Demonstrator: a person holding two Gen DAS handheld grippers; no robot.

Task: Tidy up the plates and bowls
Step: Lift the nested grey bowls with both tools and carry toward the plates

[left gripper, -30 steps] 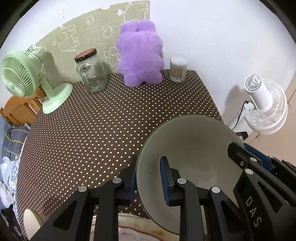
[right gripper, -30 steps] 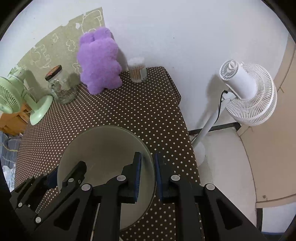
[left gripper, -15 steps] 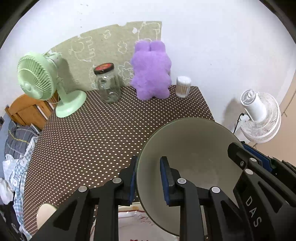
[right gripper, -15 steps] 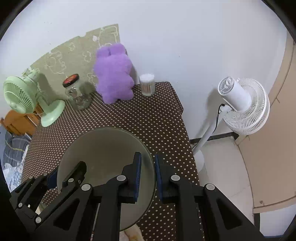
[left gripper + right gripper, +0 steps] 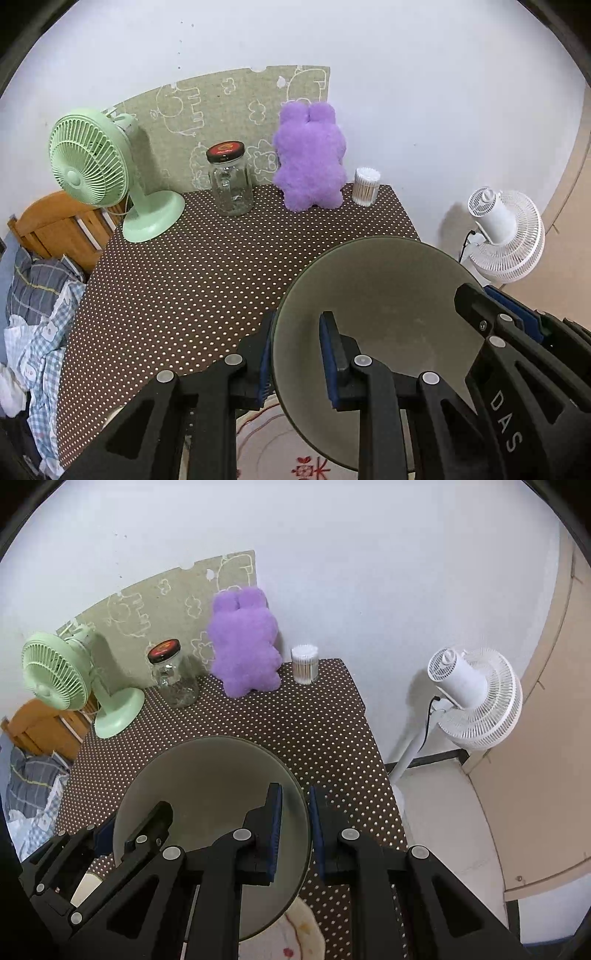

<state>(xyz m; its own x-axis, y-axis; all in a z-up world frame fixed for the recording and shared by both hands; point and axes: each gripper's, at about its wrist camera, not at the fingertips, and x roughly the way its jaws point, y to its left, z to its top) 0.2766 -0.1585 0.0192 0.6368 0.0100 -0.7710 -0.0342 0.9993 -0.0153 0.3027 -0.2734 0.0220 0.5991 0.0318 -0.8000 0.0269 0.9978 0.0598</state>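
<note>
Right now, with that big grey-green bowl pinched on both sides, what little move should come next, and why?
Probably carry the bowl level toward bare tablecloth. The left hand-held gripper and right hand-held gripper each clamp opposite rims, and a patterned plate lies directly beneath it.

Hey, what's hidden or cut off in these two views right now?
- Left wrist view: the white plate with red print is mostly covered by the green bowl and the left gripper.
- Right wrist view: the same plate is hidden by the bowl and the right gripper.
- Glass jar: contents unclear.
</note>
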